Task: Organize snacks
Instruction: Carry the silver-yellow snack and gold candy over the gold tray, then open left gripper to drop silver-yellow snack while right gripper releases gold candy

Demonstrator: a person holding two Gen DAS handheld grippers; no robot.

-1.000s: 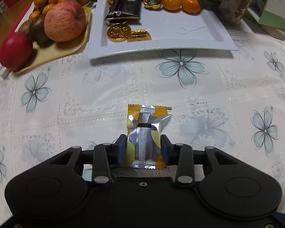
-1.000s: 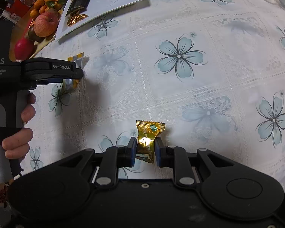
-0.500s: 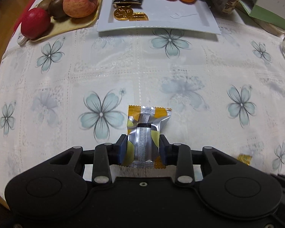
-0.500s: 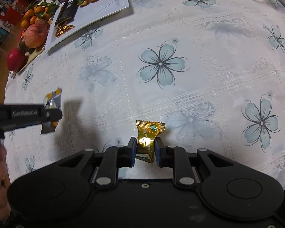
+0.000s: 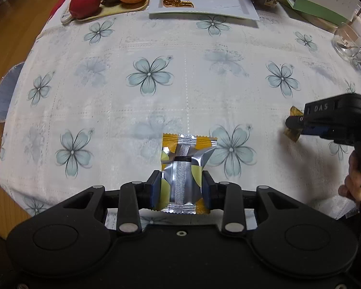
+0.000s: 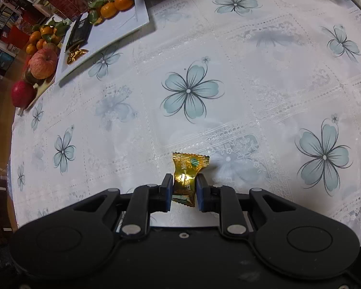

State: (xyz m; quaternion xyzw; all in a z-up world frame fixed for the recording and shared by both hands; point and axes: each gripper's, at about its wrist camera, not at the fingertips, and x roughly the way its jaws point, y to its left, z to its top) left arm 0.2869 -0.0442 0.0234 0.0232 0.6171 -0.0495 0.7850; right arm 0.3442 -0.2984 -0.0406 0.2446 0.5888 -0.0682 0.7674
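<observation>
Snack packet (image 5: 184,171) pinched in left tongs (image 5: 181,187), level above tablecloth (image 5: 156,101)

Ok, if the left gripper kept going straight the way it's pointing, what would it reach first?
Probably bare tablecloth; the left gripper, holding the silver-yellow packet, aims across it toward the white tray far ahead, though depth is unclear.

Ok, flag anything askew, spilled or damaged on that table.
Nothing stands out. Each gripper, left and right, pinches an intact packet: silver-yellow, gold. The white tray sits flat, snacks in place.
</observation>
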